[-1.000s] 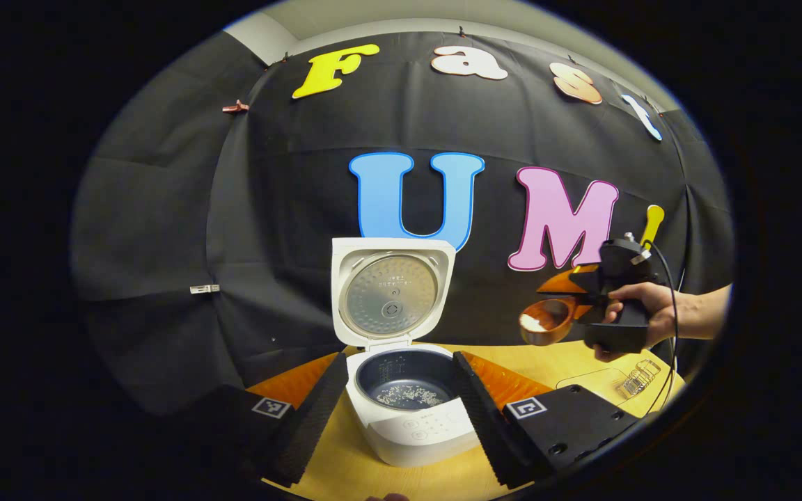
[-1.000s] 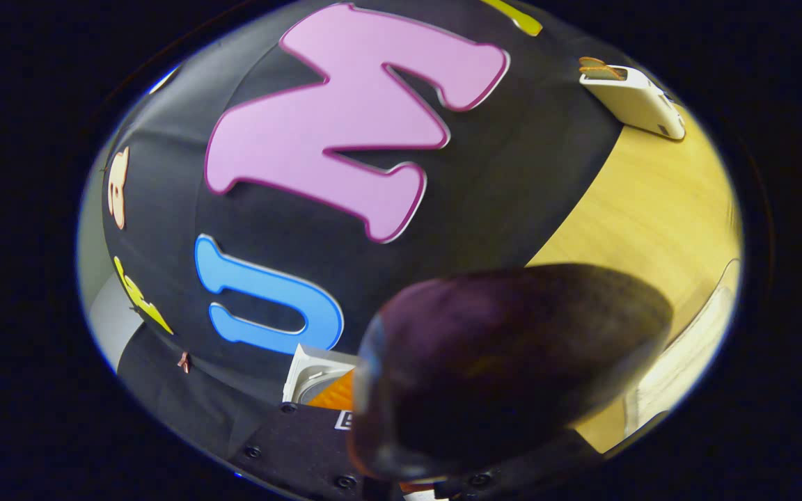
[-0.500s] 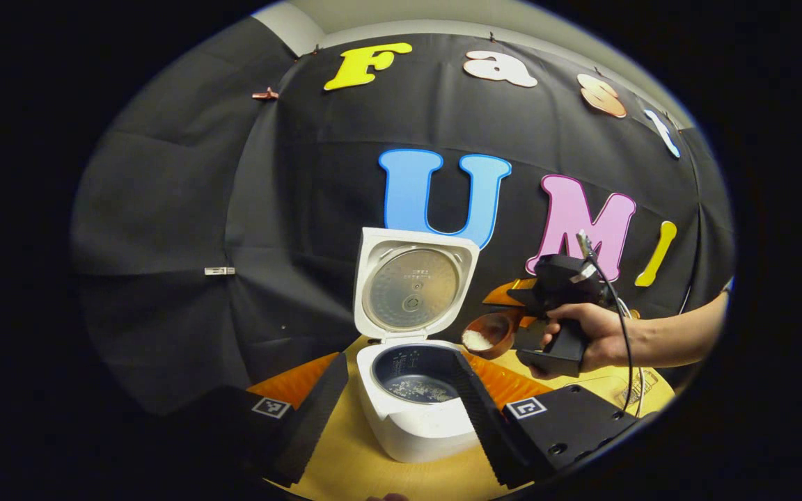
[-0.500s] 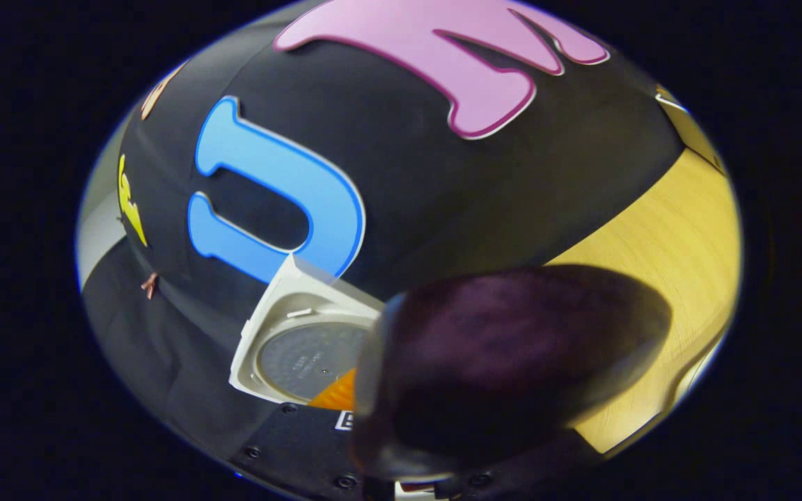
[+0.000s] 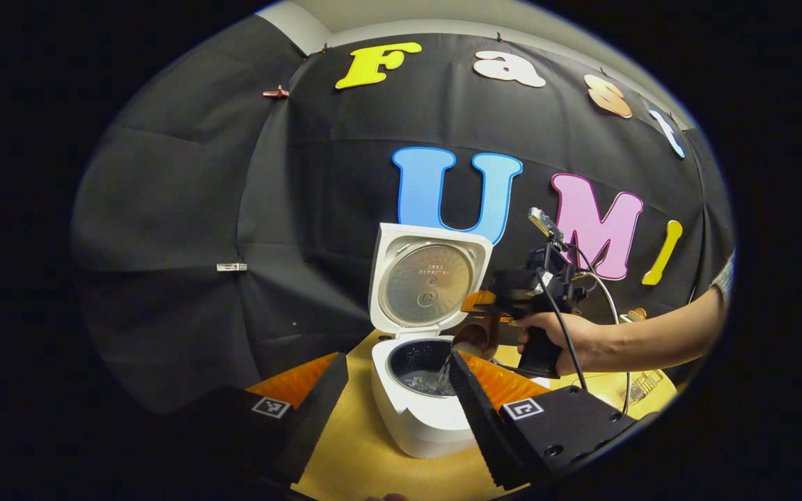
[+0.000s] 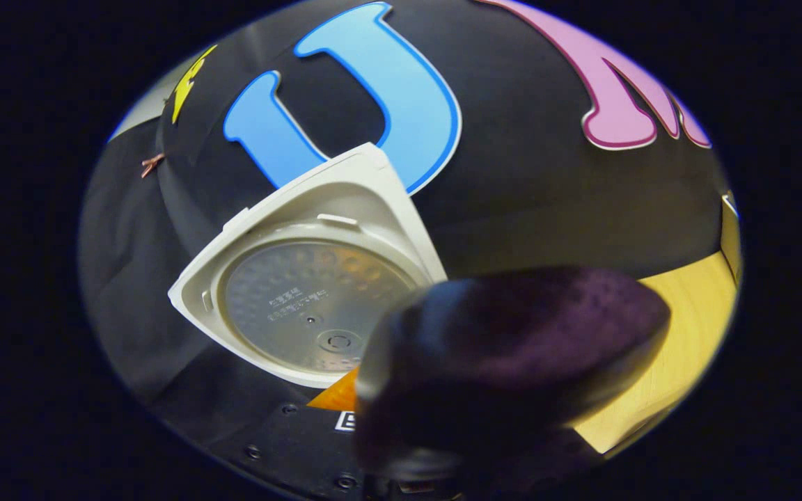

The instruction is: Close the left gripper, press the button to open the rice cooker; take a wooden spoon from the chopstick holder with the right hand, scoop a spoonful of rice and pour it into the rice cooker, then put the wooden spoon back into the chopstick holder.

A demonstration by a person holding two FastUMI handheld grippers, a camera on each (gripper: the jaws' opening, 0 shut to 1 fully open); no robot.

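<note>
Since earlier, right gripper, clamped on wooden spoon, has tipped rice into open rice cooker; left gripper apart. Spoon return remains.

We had a light wooden table in there, running back to the black cloth wall. The white rice cooker sat right on it with its lid up. Off to the right of the cooker, near the table's far right edge, lay a small clear ribbed thing; we couldn't tell what it was. In the right gripper view the table showed as a yellow strip right of the cooker's lid.
</note>
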